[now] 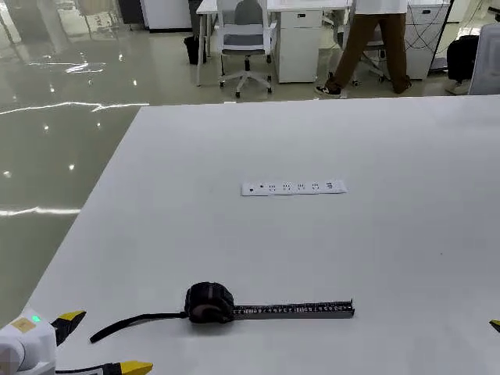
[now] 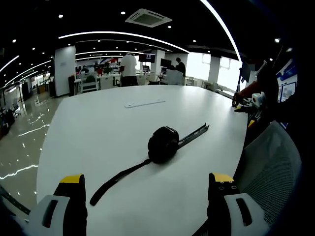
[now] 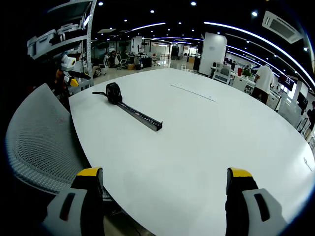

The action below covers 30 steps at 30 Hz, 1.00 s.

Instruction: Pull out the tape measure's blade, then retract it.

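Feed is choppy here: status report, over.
Left gripper open, right gripper open, neither touching tape measure. It lies on table, blade out. Power strip beyond it, apart.

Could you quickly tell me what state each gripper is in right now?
Left gripper: open, holding nothing.
Right gripper: open, holding nothing.

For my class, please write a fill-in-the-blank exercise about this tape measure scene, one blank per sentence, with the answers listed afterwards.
The tape measure lies on the white table with its blade pulled ____. The left tool holds nothing; its jaws stand ____. The jaw tips of the right tool are coloured ____. A strap trails from the tape measure, coloured ____.
Missing words: out; open; yellow; black.
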Available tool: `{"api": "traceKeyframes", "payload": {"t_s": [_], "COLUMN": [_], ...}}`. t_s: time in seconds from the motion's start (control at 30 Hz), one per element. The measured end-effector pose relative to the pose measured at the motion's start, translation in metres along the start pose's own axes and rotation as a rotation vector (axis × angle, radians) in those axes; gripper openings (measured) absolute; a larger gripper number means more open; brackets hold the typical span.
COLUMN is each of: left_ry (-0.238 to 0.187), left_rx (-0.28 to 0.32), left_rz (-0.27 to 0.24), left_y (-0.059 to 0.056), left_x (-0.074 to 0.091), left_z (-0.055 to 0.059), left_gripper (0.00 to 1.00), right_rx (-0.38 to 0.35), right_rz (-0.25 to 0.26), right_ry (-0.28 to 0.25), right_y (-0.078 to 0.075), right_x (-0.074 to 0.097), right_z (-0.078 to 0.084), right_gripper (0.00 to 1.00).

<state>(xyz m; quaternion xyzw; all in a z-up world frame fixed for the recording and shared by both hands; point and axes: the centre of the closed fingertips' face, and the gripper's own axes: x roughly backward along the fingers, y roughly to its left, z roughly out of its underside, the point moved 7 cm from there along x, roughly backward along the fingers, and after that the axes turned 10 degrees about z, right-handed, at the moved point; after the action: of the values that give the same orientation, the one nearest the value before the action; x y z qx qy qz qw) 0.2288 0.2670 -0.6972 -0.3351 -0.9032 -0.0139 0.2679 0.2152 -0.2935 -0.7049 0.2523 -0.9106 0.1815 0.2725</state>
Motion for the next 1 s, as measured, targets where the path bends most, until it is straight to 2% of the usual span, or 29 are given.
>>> {"api": "traceKeyframes", "payload": {"t_s": [0.23, 0.47, 0.53, 0.6, 0.73, 0.83, 1.0], "left_ry": [-0.014, -0.013, -0.019, 0.007, -0.009, -0.013, -0.015], "left_rx": [0.003, 0.010, 0.010, 0.003, 0.006, -0.003, -0.002], "left_rz": [-0.003, -0.006, -0.006, -0.021, -0.012, -0.016, -0.020], "left_y": [0.005, 0.005, 0.005, 0.005, 0.005, 0.005, 0.003], "left_x": [0.005, 0.010, 0.011, 0.012, 0.012, 0.012, 0.012], "left_z": [-0.002, 0.001, 0.001, 0.003, 0.002, 0.002, 0.000], "left_gripper": [1.00, 1.00, 1.00, 1.00, 1.00, 1.00, 1.00], "right_rx": [0.002, 0.008, 0.011, 0.017, 0.000, 0.045, 0.047], "right_rz": [0.010, 0.012, 0.006, -0.001, -0.010, -0.014, -0.027], "right_ry": [0.009, -0.003, -0.004, -0.003, -0.019, -0.006, 0.004], "right_y": [0.000, -0.001, -0.001, 0.000, -0.001, -0.003, -0.003], "right_x": [0.006, 0.005, 0.004, 0.003, 0.001, 0.001, 0.002], "right_z": [0.003, -0.002, -0.003, -0.003, -0.003, -0.001, 0.001], "right_gripper": [1.00, 1.00, 1.00, 1.00, 1.00, 1.00, 1.00]}}
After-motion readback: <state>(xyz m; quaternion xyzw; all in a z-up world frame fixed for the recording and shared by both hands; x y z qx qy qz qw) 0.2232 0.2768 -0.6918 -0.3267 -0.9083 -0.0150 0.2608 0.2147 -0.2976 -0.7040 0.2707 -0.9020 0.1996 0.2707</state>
